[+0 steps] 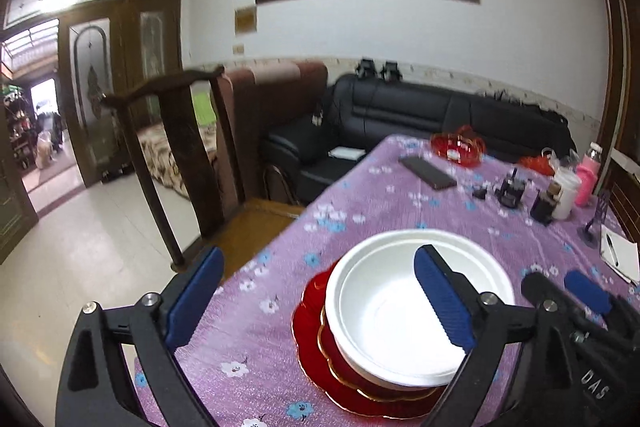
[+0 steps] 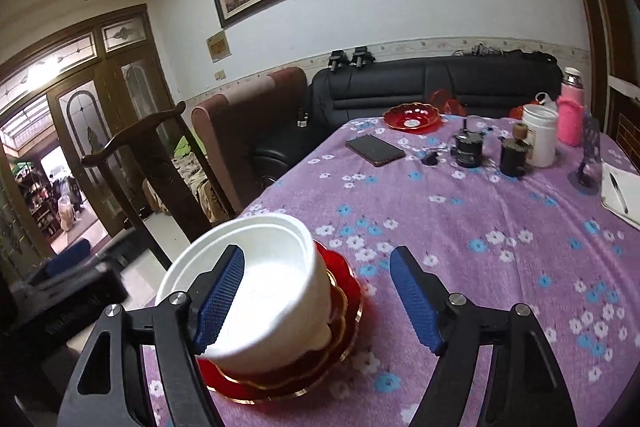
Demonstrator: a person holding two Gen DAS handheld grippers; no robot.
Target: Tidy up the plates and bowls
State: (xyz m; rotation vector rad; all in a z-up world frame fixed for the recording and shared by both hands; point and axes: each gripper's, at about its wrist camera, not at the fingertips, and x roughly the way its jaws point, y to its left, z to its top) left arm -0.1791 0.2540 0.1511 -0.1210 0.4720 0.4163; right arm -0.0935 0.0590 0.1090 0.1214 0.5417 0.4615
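A stack of white bowls (image 1: 400,311) sits inside a red bowl on a red gold-rimmed plate (image 1: 316,359) near the table's front left corner. My left gripper (image 1: 316,303) is open above the stack, its right finger over the white bowl, holding nothing. In the right wrist view the same white bowls (image 2: 272,291) and red plate (image 2: 352,291) lie at lower left. My right gripper (image 2: 316,299) is open, its left finger over the bowl's rim, its right finger over the cloth. Another red dish (image 2: 412,119) sits at the table's far end.
The purple flowered tablecloth (image 2: 460,227) carries a dark phone (image 2: 374,149), small black jars (image 2: 468,149), a white container (image 2: 540,135), a pink bottle (image 2: 570,115) and a notepad with pen (image 2: 620,193). A wooden chair (image 1: 172,155) stands at the table's left edge.
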